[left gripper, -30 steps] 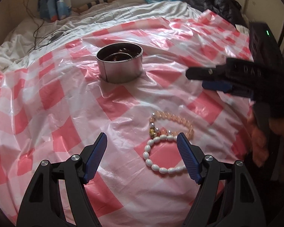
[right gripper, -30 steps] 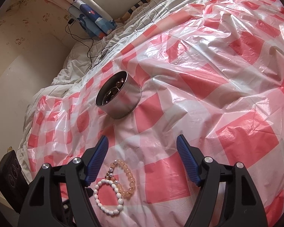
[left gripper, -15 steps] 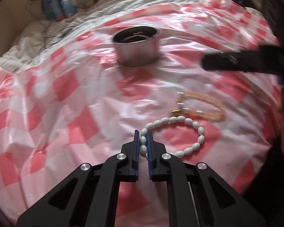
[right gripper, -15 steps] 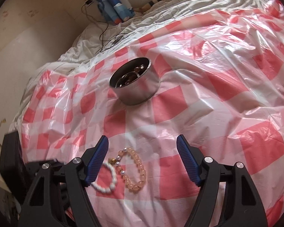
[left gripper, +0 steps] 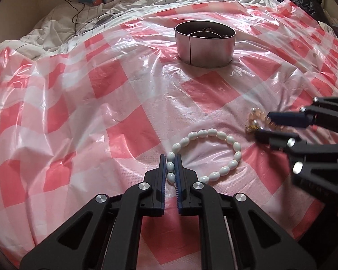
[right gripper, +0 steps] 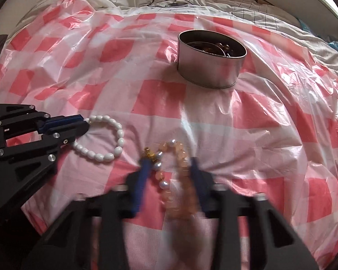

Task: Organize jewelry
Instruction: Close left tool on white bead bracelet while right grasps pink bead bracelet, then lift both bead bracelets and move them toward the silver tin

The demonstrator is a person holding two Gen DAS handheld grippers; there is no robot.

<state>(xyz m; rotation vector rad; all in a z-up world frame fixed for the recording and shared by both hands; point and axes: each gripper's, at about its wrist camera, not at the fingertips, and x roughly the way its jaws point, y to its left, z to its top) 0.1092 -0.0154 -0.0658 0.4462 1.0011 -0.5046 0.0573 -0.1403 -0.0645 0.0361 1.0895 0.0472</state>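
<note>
In the left wrist view, the white bracelet [left gripper: 205, 155] is being pinched at its near-left beads by the closed fingers of the left gripper [left gripper: 170, 171], the rest of the loop lying flat on the checked sheet [left gripper: 124, 135] and trailing off to the right. The tin [left gripper: 205, 43] is standing well beyond the fingers and a little right, so a lift and a forward carry are being called for, judging by the task. At the right edge, the right gripper [left gripper: 268, 124] is being seen side-on with its fingers drawn in around the peach bracelet [left gripper: 256, 120]. In the right wrist view, that peach bracelet [right gripper: 175, 175] is lying lengthwise between the blurred fingers of the right gripper [right gripper: 171, 168], which have just been closing on it; whether the pads are already pressing cannot be told from the blur. The tin [right gripper: 211, 60] is sitting ahead and slightly right, well apart, with dark jewelry already inside. The left gripper [right gripper: 78, 123] is showing at the left, clamped on the white bracelet [right gripper: 103, 139]. Neither hand is looking clearly nearer the tin.
</note>
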